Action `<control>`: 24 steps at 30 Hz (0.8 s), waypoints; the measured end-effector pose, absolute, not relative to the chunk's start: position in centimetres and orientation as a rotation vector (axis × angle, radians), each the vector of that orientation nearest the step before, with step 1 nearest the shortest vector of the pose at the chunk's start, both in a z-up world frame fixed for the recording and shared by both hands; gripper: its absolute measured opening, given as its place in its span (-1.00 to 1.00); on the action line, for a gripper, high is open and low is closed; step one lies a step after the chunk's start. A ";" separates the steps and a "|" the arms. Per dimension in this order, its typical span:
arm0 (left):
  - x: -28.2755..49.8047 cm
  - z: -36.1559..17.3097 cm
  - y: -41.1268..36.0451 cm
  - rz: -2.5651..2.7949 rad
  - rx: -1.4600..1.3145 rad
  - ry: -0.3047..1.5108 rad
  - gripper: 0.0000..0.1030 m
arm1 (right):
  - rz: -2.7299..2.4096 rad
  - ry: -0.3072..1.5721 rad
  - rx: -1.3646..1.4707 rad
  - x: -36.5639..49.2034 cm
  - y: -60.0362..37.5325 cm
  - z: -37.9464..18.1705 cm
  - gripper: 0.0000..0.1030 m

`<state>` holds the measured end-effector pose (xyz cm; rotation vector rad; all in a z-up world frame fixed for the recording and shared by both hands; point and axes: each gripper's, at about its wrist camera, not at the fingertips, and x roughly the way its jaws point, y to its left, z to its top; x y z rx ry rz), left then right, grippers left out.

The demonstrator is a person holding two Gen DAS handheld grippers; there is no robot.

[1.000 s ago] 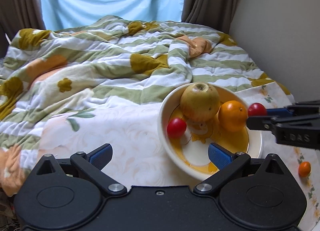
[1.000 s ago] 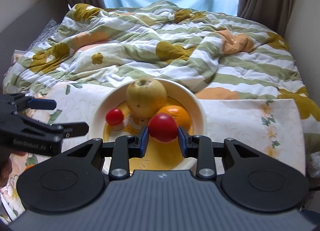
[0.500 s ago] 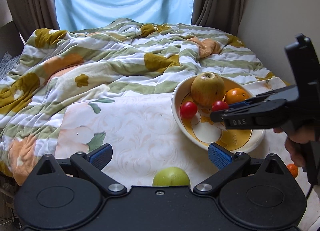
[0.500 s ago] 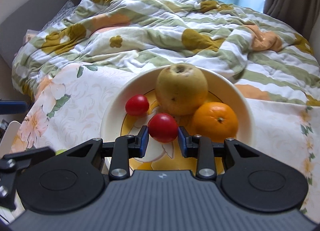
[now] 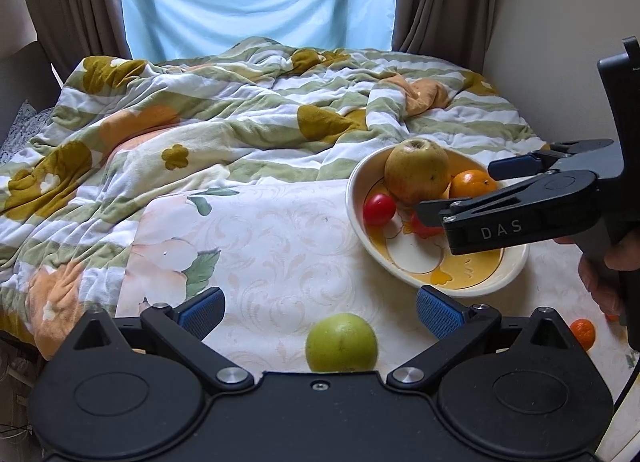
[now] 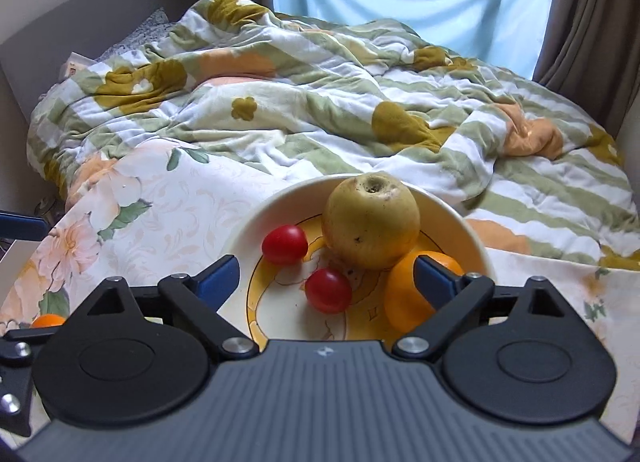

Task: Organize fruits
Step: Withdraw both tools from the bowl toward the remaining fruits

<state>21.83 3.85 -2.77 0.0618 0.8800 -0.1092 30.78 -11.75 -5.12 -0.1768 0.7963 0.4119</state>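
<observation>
A cream bowl [image 6: 280, 198] with a yellow inside holds a yellow-brown apple [image 6: 370, 220], an orange [image 6: 404, 298] and two red tomatoes [image 6: 285, 244] [image 6: 328, 290]. My right gripper [image 6: 326, 274] hovers over the bowl's near side, its jaws opening wide. The nearer tomato lies loose on the bowl floor between the pads, touching neither. In the left wrist view a green apple [image 5: 341, 342] rests on the cloth just before my left gripper [image 5: 319, 312], which is open and empty. The right gripper [image 5: 460, 190] reaches over the bowl [image 5: 354, 198] from the right.
The bowl stands on a floral cloth [image 5: 280, 246] beside a rumpled striped blanket [image 5: 240, 134]. A small orange [image 5: 582, 334] lies on the cloth at the right, below a hand [image 5: 608, 274]. A wall rises on the right, and curtains hang at the back.
The right gripper has gone from shut on a tomato to wide open, and the tomato now lies in the bowl. The left gripper drew back, bringing the green apple into view.
</observation>
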 end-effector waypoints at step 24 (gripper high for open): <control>11.4 3.5 2.4 -0.020 0.009 0.695 1.00 | 0.356 0.719 -0.064 19.4 -18.7 2.7 1.00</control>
